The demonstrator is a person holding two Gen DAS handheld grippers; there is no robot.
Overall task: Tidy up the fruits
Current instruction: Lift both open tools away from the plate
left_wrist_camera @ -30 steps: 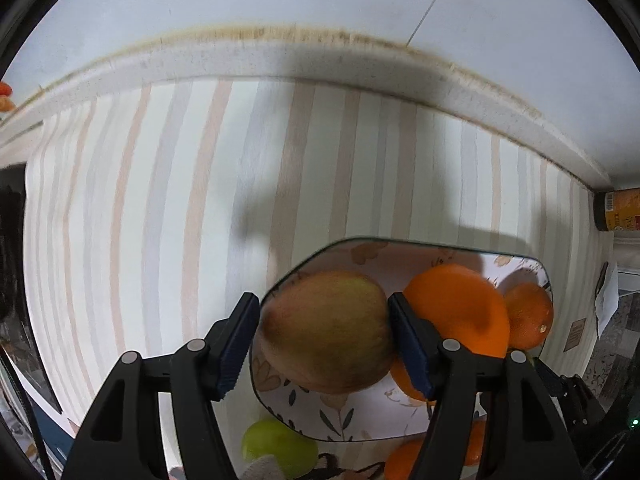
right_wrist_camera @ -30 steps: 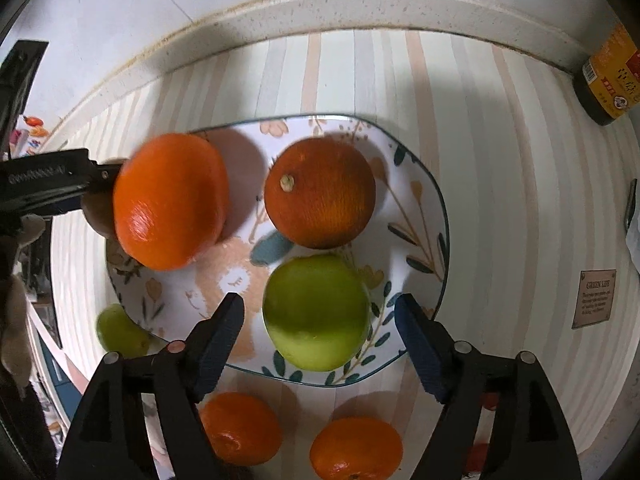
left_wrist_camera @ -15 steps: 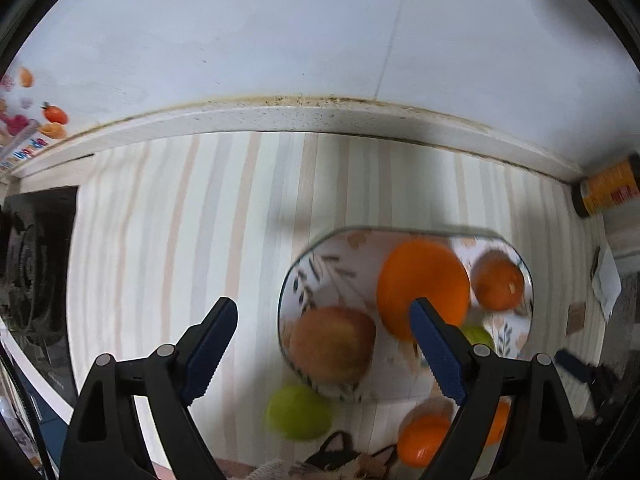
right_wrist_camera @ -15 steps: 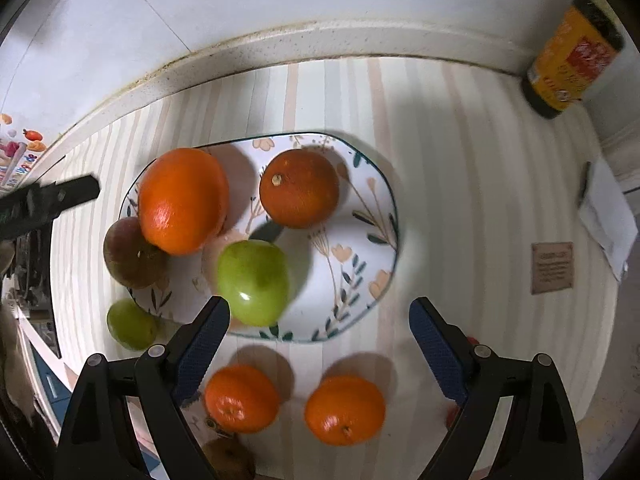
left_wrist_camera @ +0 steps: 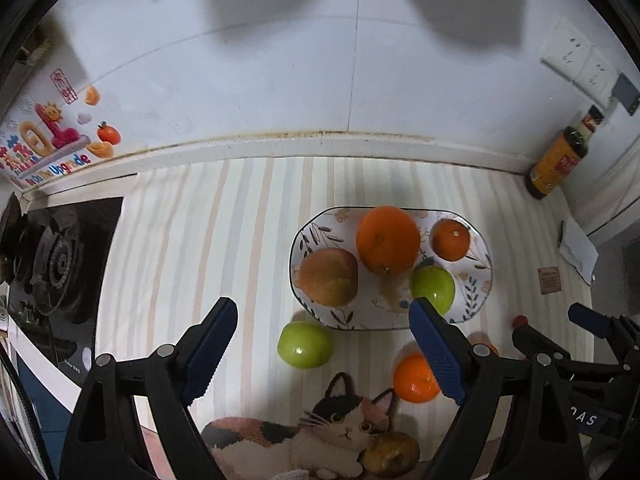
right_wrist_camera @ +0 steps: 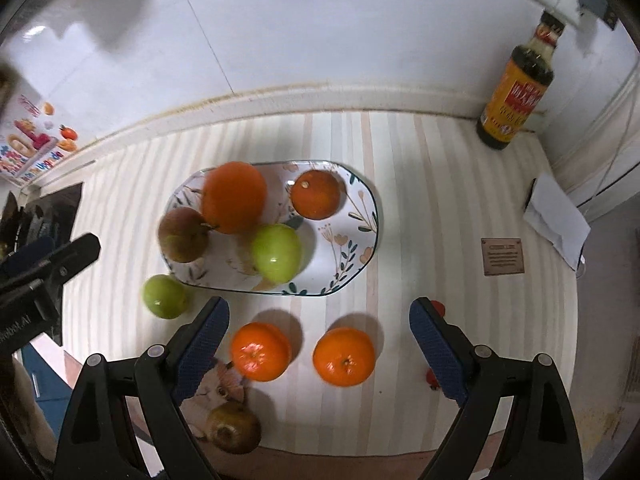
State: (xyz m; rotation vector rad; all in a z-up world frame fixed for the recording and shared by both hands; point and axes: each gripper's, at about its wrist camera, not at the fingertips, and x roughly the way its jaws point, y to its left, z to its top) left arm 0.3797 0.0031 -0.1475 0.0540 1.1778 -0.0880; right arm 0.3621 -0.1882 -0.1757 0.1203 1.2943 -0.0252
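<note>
Right wrist view: the floral plate (right_wrist_camera: 362, 216) holds four fruits; both grippers hover with jaws spread, empty. Between placements; next, I judge, the right gripper (right_wrist_camera: 318, 344) must close around a mandarin (right_wrist_camera: 344, 356) just below the plate.

Light was even, cool, from overhead. Soft dark shadows fell on white wall (left_wrist_camera: 280, 92) up top; fruit cast short shadows on striped counter (right_wrist_camera: 420, 200). Glare spots on green apple (right_wrist_camera: 276, 254) & wall tiles. Heavy fisheye bend w/ black vignette at edges. Large orange (right_wrist_camera: 234, 196) slightly motion-blurred; rest fairly sharp.
</note>
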